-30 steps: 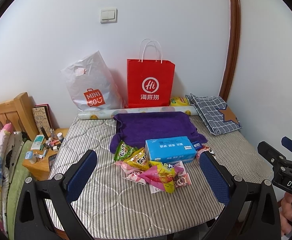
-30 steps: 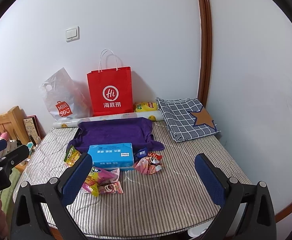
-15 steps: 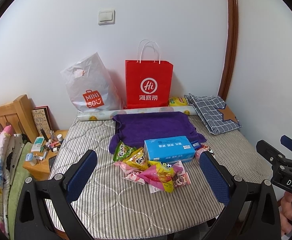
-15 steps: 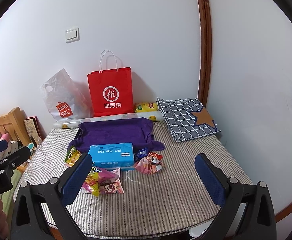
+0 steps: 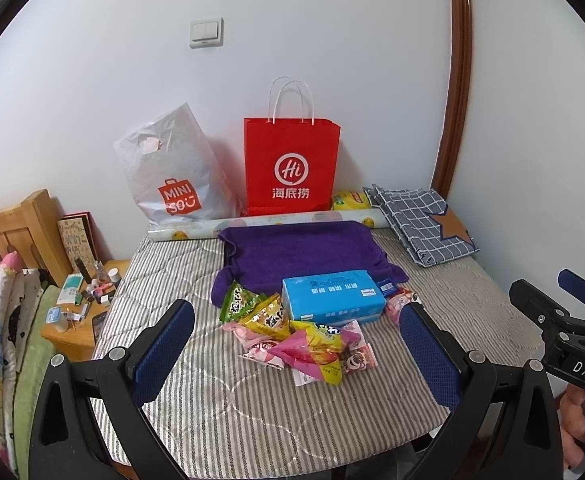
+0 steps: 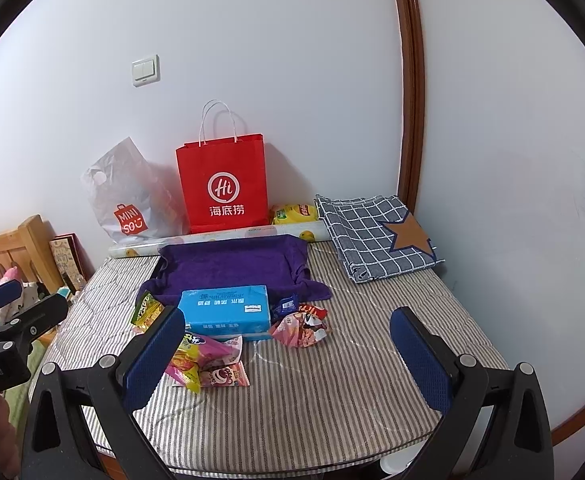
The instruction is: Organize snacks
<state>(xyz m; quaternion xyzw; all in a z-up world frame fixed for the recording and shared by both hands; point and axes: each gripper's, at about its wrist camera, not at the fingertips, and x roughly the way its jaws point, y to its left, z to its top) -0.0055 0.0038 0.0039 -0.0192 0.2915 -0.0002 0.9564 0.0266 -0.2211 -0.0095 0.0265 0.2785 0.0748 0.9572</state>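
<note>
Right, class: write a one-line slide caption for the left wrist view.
Open left gripper hovers over snack packets beside a blue box on a striped mattress.

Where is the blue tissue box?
In both views the blue tissue box sits mid-table, at the purple towel's front edge, with snack packets piled in front.

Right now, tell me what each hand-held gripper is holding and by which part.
Nothing is held. The left hand-held gripper and the right hand-held gripper are both open and empty, short of the snack packets on the striped mattress.
</note>
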